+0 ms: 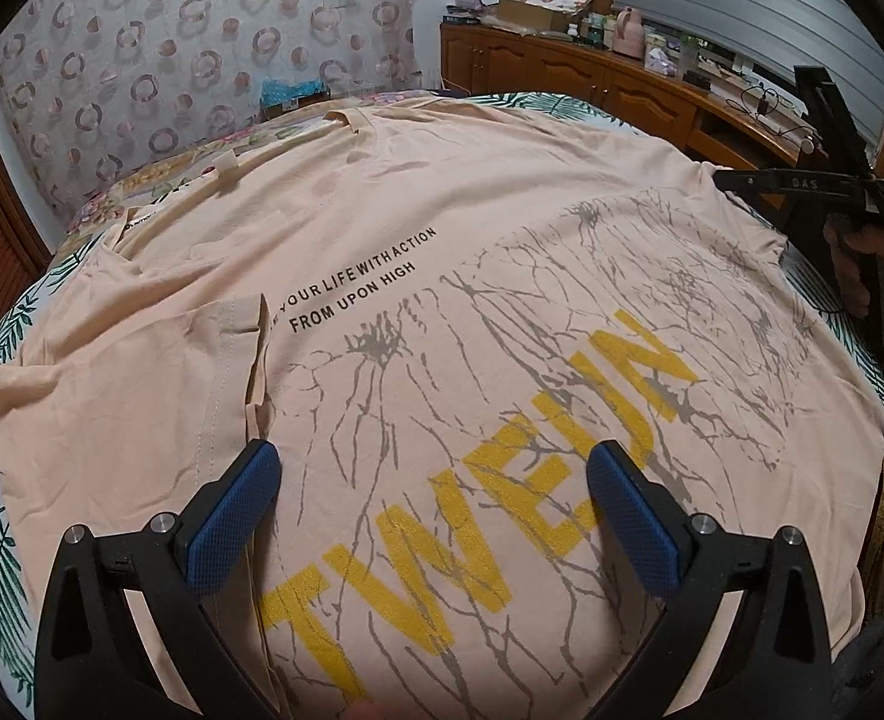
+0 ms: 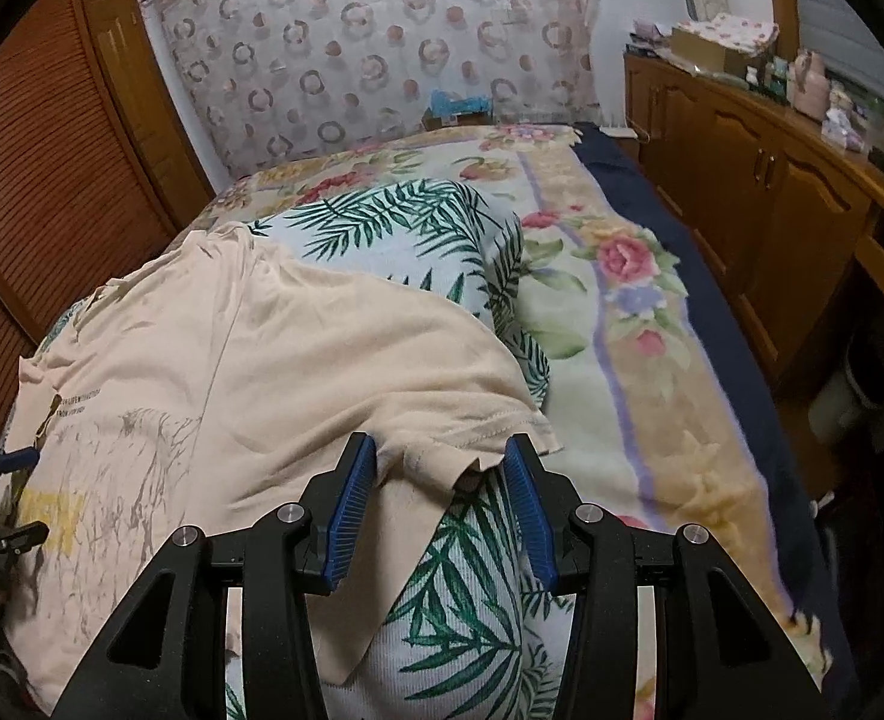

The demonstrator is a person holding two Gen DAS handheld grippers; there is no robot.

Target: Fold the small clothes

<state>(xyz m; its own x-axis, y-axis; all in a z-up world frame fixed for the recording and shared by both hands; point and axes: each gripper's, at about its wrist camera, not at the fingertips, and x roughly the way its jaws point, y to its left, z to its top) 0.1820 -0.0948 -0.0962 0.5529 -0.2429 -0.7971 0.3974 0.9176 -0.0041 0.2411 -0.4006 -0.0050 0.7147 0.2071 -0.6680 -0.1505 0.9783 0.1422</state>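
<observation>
Left wrist: left tongs (image 1: 433,468) agape over T-shirt (image 1: 442,276) | right tongs (image 2: 440,462) unclamped, straddling sleeve hem (image 2: 490,429)

Both wrist views close, angled down; shared: shirt (image 1: 442,300) on bed.

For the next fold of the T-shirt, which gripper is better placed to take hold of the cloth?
Probably the right gripper: the T-shirt sleeve hem lies between its jaws. The left gripper hovers wide open over the flat printed middle, with no edge nearby.
</observation>
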